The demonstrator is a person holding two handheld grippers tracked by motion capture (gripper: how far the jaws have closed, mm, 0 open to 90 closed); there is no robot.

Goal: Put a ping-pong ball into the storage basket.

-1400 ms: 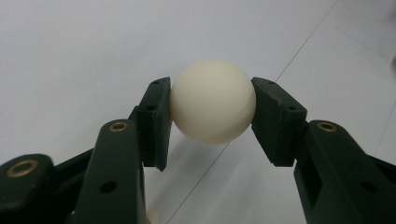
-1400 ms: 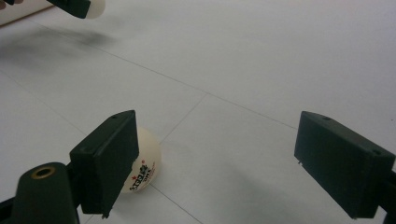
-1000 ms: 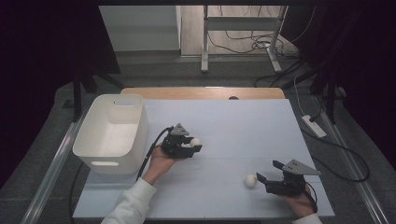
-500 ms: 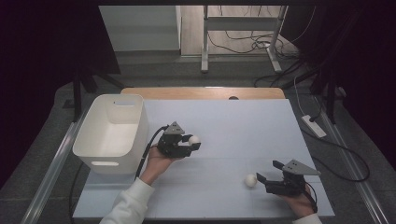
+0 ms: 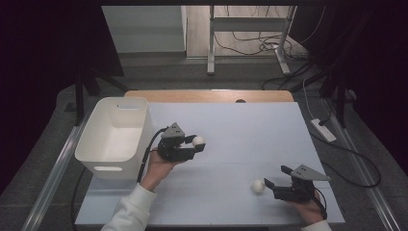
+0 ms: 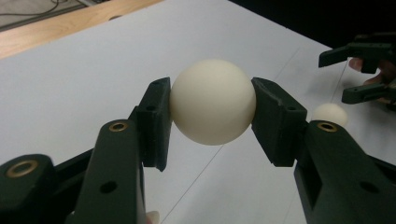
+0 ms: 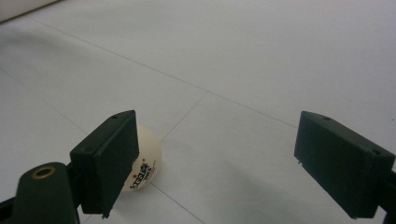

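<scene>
Cream, smooth ball (image 6: 213, 108) sits clamped in our left gripper (image 5: 194, 144) fingers (image 6: 154, 122); our right gripper (image 5: 272, 184) fingers (image 7: 108, 158) gape wide beside another ball (image 7: 144, 157).

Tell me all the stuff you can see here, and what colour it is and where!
held ball: 1, cream, pinched in the left gripper's jaws
loose ball: 1, cream with a small printed mark, on the board by the right gripper
bin: 1, white, left edge of the board
board: 1, pale blue-white, covering the table
wooden table: 1, brown, far edge showing
power strip: 1, white, floor at right
left gripper: 1, black, shut on the held ball
right gripper: 1, black, jaws open
</scene>
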